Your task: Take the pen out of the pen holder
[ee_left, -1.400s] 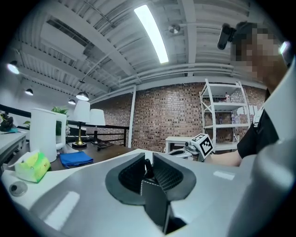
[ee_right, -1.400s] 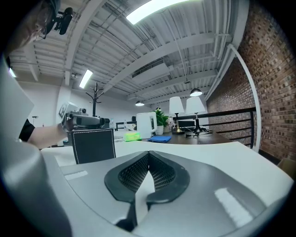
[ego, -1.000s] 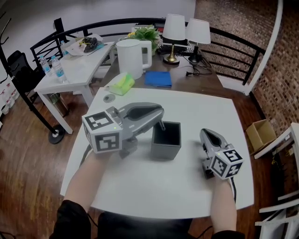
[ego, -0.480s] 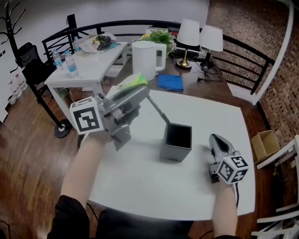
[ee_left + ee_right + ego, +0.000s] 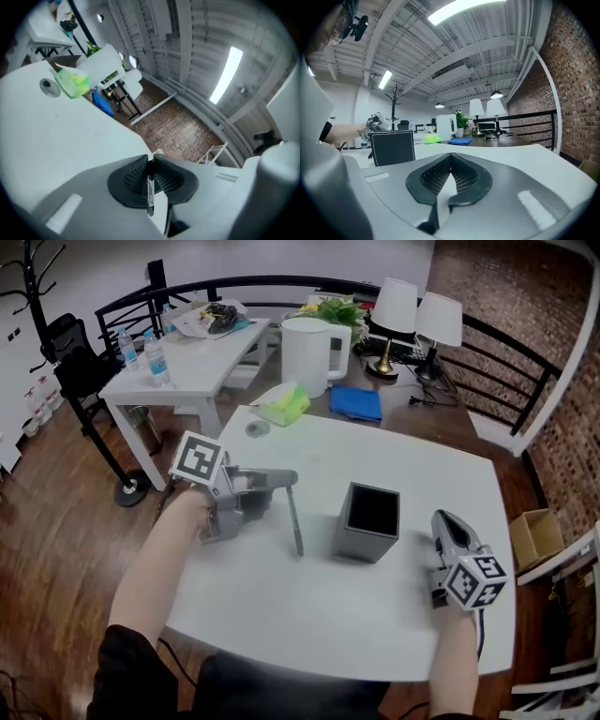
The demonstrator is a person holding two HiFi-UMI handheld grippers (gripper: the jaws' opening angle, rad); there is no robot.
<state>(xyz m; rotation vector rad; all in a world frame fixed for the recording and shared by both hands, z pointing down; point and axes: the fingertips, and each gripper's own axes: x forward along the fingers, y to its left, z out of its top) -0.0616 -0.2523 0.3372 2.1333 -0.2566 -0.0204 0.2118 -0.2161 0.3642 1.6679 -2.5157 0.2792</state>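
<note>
Left gripper (image 5: 292,480) clamps the pen (image 5: 295,523) left of the pen holder (image 5: 364,538); right gripper (image 5: 444,518) rests closed beside it.

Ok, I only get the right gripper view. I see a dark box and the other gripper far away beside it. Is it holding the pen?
Observer: Yes. In the left gripper view the left gripper is shut on the pen, which is pinched between its pads.
Operator: Is anything inside the box?
Observer: From the head view the pen holder looks empty; only its dark inside shows.
Operator: Where is the pen, then?
Observer: It is left of the holder and apart from it, hanging over the white table. I can't tell if its lower end touches.
</note>
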